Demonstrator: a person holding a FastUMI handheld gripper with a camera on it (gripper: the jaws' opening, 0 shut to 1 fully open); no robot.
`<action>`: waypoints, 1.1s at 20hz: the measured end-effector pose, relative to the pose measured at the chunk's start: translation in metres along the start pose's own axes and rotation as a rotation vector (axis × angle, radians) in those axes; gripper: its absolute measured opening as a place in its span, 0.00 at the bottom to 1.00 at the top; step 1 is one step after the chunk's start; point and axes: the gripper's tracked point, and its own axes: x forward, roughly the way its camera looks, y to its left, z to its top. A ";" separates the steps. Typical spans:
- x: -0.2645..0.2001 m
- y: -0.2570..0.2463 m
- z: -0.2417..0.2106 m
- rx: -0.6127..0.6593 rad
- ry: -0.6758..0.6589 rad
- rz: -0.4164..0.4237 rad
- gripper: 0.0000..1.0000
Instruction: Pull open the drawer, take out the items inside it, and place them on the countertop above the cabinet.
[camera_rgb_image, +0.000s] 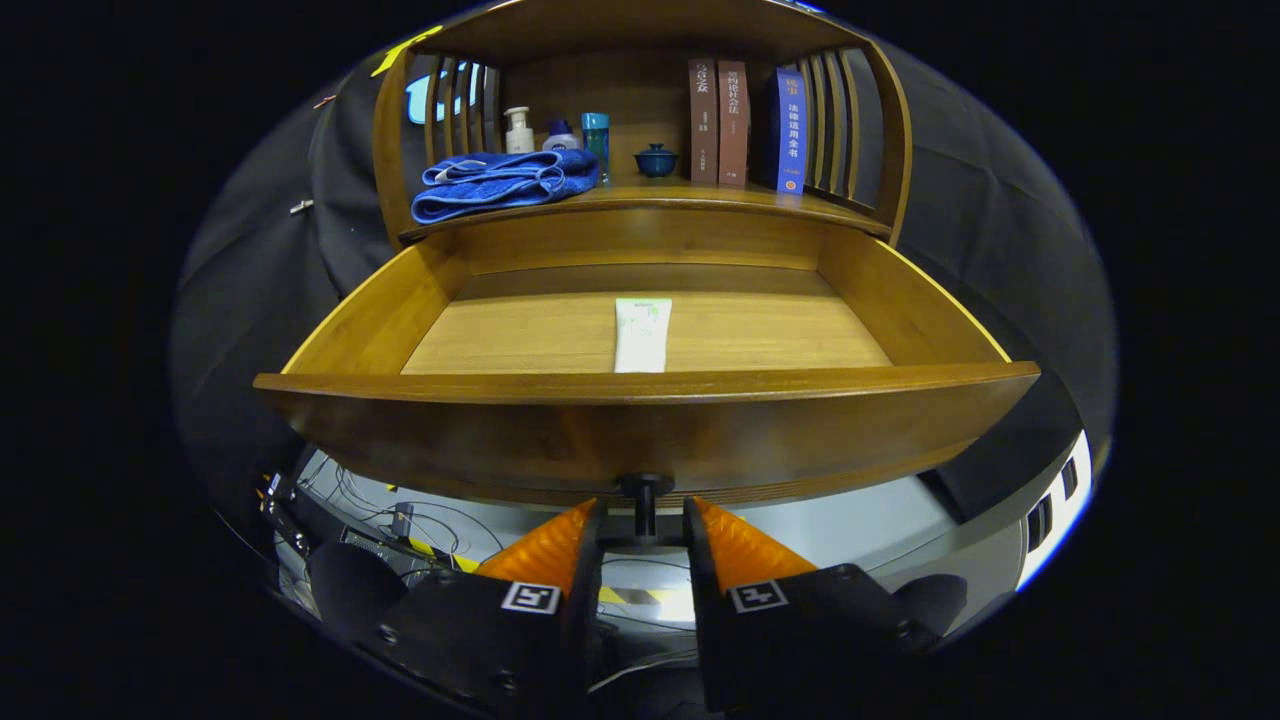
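Tool (645, 520) clamped on small dark knob (645, 490) of wide-open brown wooden drawer (640, 440), exposing white plastic tube (641, 335) for retrieval to tabletop (700, 195).

- Light falls from above and is moderate; the bare floor of the open brown wooden drawer (560, 335) is the brightest wood surface.
- The drawer's front panel lies in shadow, darkening downward.
- Fisheye distortion bows the drawer's front rim and the wooden shelf (640, 195) above.
- Focus is sharp centrally; the tongs (643, 525) look slightly soft.
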 end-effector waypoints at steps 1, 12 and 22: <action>-0.004 -0.001 0.003 -0.001 -0.008 -0.003 0.60; -0.043 0.008 0.144 0.018 -0.206 0.035 0.99; 0.074 0.008 0.148 0.021 0.110 0.013 1.00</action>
